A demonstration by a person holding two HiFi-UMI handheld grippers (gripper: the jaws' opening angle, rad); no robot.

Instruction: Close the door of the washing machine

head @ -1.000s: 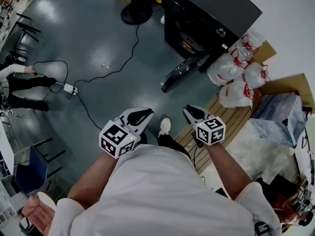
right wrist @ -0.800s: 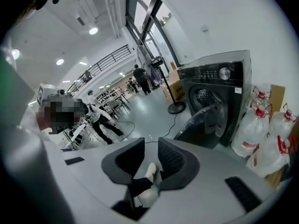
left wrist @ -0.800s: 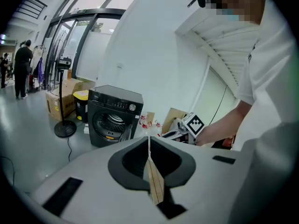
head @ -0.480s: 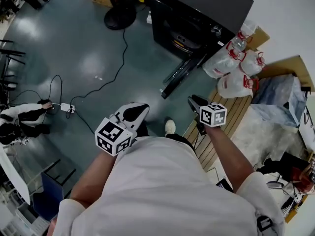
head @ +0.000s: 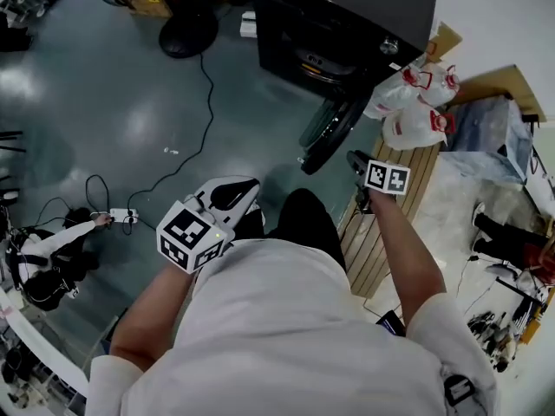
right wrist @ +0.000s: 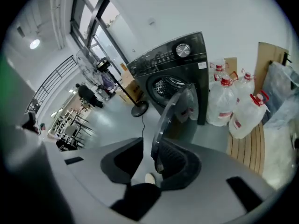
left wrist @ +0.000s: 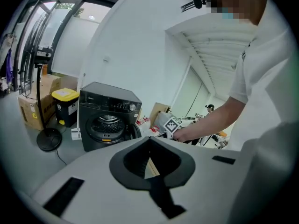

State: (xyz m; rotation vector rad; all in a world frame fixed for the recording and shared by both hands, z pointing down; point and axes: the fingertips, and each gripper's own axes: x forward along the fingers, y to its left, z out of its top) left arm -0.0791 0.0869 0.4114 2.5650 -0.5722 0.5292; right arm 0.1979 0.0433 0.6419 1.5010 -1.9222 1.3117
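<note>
A black front-loading washing machine (head: 347, 16) stands at the top of the head view, its drum open. Its round door (head: 334, 128) hangs swung out toward me. My right gripper (head: 355, 161) reaches to the door's free edge. In the right gripper view the door's rim (right wrist: 173, 118) runs between the jaws of that gripper (right wrist: 156, 160), which are opening, close to the right pad. My left gripper (head: 234, 191) stays by my body, its tips together and nothing in it; the left gripper view shows this gripper (left wrist: 149, 141) aimed at the machine (left wrist: 110, 118).
Large water jugs (head: 416, 102) and cardboard stand right of the machine, on a wooden slatted pallet (head: 381, 224). A fan base (head: 188, 35) and a black cable (head: 186, 159) to a power strip (head: 121, 217) lie on the grey floor. A person (head: 43, 258) sits at far left.
I have stepped closer to the machine. The right gripper has gone forward and down to the door's edge. The left gripper has travelled along with my body.
</note>
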